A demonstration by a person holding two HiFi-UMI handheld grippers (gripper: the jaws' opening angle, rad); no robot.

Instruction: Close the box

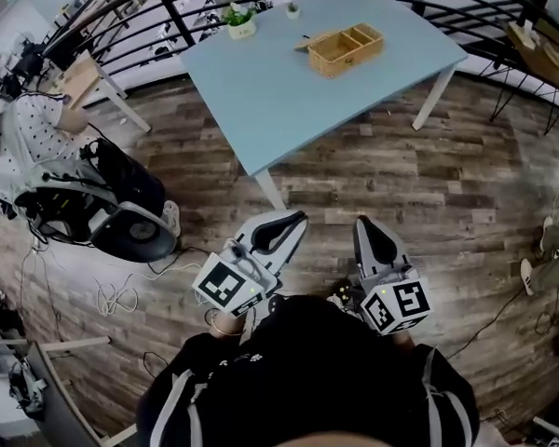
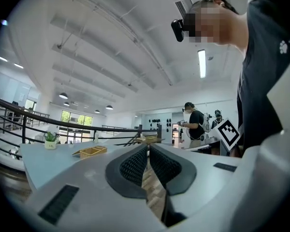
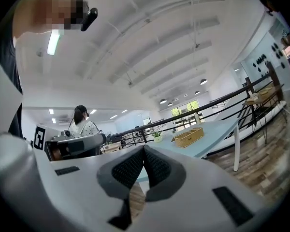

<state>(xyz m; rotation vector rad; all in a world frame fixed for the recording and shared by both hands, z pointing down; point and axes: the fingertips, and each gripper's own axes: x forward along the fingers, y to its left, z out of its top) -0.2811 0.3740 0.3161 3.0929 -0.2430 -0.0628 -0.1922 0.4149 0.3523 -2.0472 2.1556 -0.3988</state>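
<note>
Left gripper (image 1: pixel 293 223) and right gripper (image 1: pixel 364 226) sit level in front of my body over the wood floor (image 1: pixel 401 184), jaws pressed together, nothing between them (pads meet at the tips in both gripper views). Wooden box (image 1: pixel 345 49) sits open on the light-blue table (image 1: pixel 261 91), well apart from both grippers, with a potted plant (image 1: pixel 240 21) to its left.
</note>
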